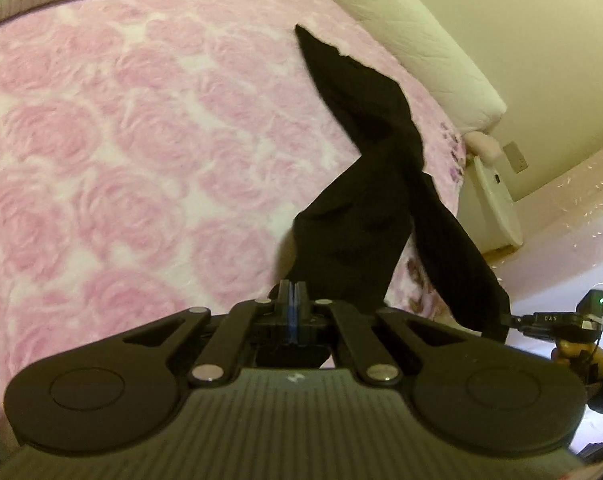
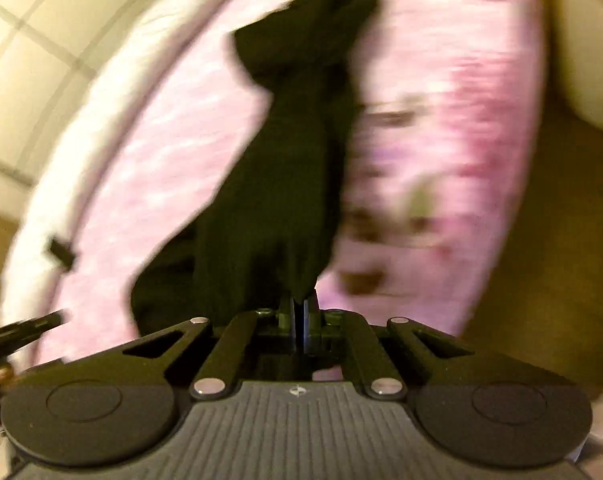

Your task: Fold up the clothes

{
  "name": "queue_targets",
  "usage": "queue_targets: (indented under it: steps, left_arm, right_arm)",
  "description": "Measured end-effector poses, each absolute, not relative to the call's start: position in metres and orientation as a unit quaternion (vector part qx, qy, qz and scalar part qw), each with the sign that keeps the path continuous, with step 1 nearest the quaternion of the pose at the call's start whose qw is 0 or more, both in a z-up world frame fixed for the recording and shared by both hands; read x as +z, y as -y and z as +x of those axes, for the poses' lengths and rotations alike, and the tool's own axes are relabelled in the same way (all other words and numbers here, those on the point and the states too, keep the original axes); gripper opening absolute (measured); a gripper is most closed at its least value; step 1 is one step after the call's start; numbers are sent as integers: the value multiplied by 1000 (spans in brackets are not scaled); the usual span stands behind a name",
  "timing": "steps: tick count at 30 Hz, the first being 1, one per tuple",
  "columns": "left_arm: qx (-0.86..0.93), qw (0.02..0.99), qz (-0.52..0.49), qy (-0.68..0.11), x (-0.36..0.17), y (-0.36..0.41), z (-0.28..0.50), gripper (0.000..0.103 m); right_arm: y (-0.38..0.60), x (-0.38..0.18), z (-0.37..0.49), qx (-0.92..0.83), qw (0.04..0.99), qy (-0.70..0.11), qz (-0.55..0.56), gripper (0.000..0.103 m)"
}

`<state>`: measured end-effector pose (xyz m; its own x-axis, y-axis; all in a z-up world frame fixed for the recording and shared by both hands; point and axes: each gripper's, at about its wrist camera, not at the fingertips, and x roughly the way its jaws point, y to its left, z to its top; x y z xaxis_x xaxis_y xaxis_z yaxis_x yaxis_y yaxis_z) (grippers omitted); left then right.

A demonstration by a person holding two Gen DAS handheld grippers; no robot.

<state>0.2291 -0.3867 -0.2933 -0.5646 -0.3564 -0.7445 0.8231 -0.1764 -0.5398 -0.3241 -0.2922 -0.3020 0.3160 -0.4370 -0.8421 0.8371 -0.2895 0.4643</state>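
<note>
A black garment (image 1: 365,184) hangs twisted above a bed with a pink rose-patterned blanket (image 1: 121,140). My left gripper (image 1: 292,294) is shut on one lower end of it. Its other end runs down to the right, where my right gripper (image 1: 509,318) shows at the frame's edge. In the right wrist view, which is motion-blurred, the black garment (image 2: 285,168) rises from my right gripper (image 2: 299,308), whose jaws are shut on the cloth. The garment's far tip lies on the blanket.
A white quilted headboard or mattress edge (image 1: 421,60) borders the bed at the top right. A white bedside unit (image 1: 497,204) stands by the wall. A person's hand (image 1: 577,354) holds the right gripper. Tiled floor (image 2: 29,52) lies beyond the bed.
</note>
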Motion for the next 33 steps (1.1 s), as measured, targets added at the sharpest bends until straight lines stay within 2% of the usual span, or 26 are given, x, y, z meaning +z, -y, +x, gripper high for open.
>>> queue_targets:
  steps: [3, 5, 6, 7, 10, 12, 14, 16, 19, 22, 24, 28, 33]
  left_arm:
    - [-728, 386, 261, -503, -323, 390, 208, 2]
    - [-725, 374, 279, -506, -343, 393, 193, 16]
    - [-724, 368, 288, -507, -353, 394, 186, 34]
    - [-723, 362, 297, -508, -363, 395, 178, 42]
    - [-718, 343, 324, -512, -393, 399, 157, 44]
    - [-720, 327, 334, -512, -409, 404, 141, 40]
    - [-726, 298, 345, -515, -415, 407, 130, 2]
    - [-736, 267, 340, -520, -403, 405, 127, 1]
    - [-765, 246, 282, -524, -343, 394, 157, 0]
    - [-783, 243, 243, -518, -281, 379, 199, 0]
    - [-777, 277, 240, -512, -255, 371, 230, 0]
    - [-746, 339, 247, -517, -247, 356, 272, 0]
    - [-737, 329, 288, -515, -252, 338, 265, 0]
  right_arm:
    - [278, -325, -343, -573, 531, -169, 601, 3]
    - [273, -342, -343, -574, 517, -174, 611, 3]
    - [273, -348, -340, -570, 516, -173, 615, 3]
    - [274, -352, -333, -564, 519, -171, 618, 3]
    - [275, -354, -317, -547, 539, -169, 618, 2]
    - [278, -351, -314, -541, 549, -169, 615, 2]
    - [278, -348, -320, -539, 551, -169, 614, 2]
    - [280, -345, -325, -538, 550, -166, 617, 2]
    - [281, -330, -334, -523, 557, -136, 630, 3]
    - [283, -301, -340, -482, 592, -72, 642, 3]
    - [283, -281, -344, -459, 613, -15, 643, 2]
    - [272, -276, -360, -500, 585, 28, 638, 2]
    - [249, -324, -366, -541, 498, -18, 678, 2]
